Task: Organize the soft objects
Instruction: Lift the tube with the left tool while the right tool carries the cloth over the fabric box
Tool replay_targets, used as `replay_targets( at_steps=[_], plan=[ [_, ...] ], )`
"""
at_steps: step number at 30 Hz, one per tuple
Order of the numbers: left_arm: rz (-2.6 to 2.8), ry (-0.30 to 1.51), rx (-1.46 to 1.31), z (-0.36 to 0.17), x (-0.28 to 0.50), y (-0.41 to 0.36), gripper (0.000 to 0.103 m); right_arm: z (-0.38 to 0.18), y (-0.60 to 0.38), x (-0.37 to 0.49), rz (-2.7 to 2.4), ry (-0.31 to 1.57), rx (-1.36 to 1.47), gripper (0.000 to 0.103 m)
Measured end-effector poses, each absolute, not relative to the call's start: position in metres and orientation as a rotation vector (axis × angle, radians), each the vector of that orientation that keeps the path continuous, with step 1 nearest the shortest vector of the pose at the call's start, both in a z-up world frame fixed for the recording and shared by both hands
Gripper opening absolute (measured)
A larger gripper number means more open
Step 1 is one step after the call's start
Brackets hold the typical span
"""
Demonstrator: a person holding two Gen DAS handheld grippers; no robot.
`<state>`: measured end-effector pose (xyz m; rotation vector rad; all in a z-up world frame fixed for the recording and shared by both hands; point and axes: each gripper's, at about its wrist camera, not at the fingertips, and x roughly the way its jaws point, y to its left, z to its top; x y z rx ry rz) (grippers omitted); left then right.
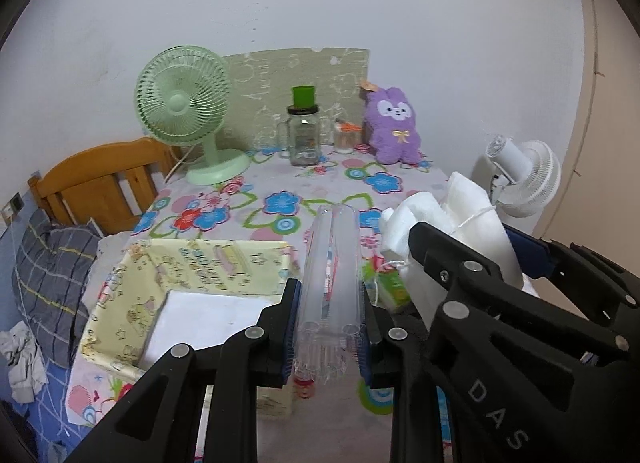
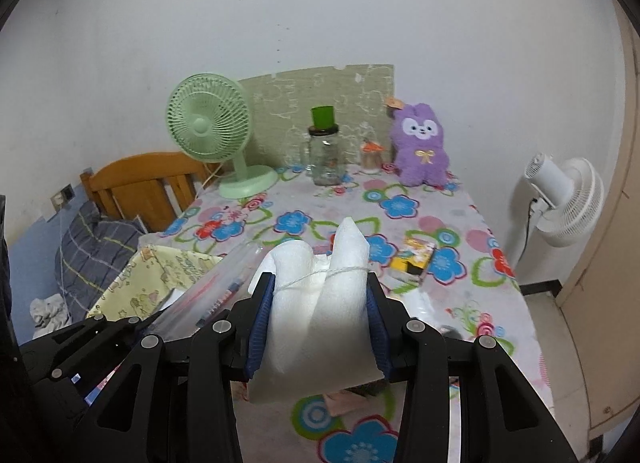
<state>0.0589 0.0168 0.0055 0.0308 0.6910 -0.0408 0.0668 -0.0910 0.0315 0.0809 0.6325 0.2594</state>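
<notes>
L claw grips clear tube; R claw foam roll.

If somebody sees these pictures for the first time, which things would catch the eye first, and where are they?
First come the two held things in the foreground: the left gripper clamps a clear plastic air-cushion wrap, and the right gripper clamps a white foam roll tied with string. Behind them, the purple plush toy sits at the far right of the flowered tablecloth, with the green desk fan at its far left.
</notes>
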Motion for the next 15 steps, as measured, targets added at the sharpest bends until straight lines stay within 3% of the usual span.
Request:
replay_targets(
  at_steps=[15],
  plan=[
    [0.068, 0.726, 0.045, -0.008, 0.068, 0.072, 0.024, 0.015, -0.030, 0.089, 0.376, 0.677, 0.078, 0.047]
  ],
)
